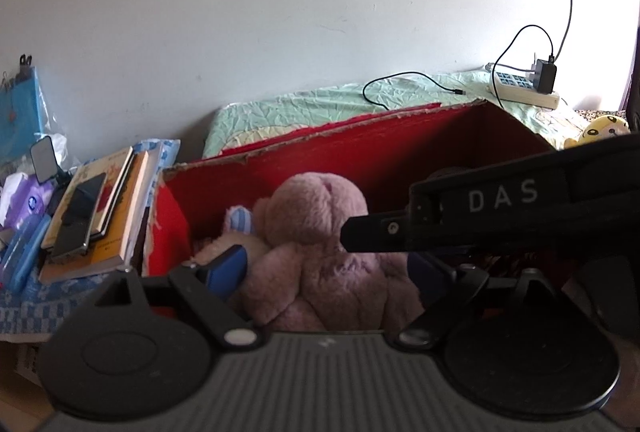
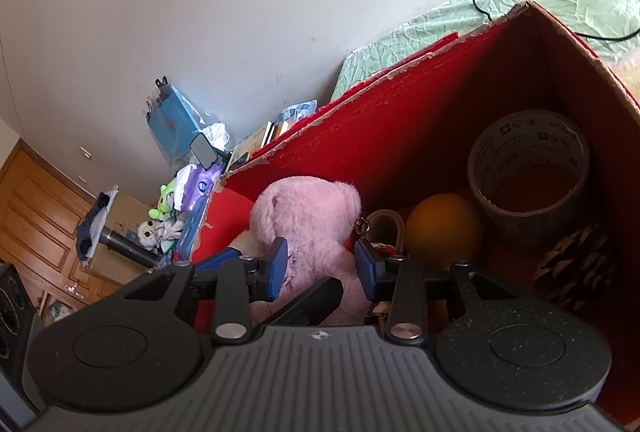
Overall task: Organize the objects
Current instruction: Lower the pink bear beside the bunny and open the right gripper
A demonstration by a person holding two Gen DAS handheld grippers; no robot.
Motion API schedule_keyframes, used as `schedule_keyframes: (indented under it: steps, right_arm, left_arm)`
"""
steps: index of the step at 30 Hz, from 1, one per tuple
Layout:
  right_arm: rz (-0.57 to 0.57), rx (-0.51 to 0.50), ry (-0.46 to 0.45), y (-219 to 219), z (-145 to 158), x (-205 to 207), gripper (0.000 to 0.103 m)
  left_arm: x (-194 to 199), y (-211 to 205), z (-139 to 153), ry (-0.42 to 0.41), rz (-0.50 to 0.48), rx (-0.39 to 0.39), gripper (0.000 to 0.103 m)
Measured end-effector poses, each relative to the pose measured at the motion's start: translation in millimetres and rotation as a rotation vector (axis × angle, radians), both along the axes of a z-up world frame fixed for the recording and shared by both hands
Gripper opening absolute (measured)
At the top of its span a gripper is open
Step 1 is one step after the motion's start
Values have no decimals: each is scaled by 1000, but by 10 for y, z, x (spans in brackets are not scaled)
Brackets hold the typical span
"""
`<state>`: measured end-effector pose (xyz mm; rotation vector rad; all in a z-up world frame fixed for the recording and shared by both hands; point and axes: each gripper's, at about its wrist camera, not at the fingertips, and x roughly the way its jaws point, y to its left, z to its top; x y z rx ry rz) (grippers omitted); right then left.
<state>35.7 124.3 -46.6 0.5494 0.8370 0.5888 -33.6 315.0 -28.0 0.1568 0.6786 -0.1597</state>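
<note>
Pink plush bear (image 2: 308, 232) sits upright in red box (image 2: 400, 120), between right tongs (image 2: 322, 264).

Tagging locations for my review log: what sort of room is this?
Probably a bedroom: a crinkled green bedsheet against the white wall, a white power strip lying on it, and a pink plush toy inside a red cardboard box.

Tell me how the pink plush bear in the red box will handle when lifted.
The pink plush bear looks soft and fuzzy, so it will probably squash between the pads and sag. It is likely light for its bulk. Its fur may slip slightly, though it seems unlikely to break.
</note>
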Motion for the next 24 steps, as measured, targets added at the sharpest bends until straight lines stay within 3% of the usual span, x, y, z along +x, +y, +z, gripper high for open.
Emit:
schedule_keyframes:
  steps: [14, 24]
  right_arm:
    - [-29, -18, -20, -125, -13, -21, 41]
    - [-22, -71, -29, -71, 11, -23, 34]
  left_arm:
    - [25, -129, -34, 28, 39, 114, 91]
    - [37, -136, -36, 27, 57, 118, 91]
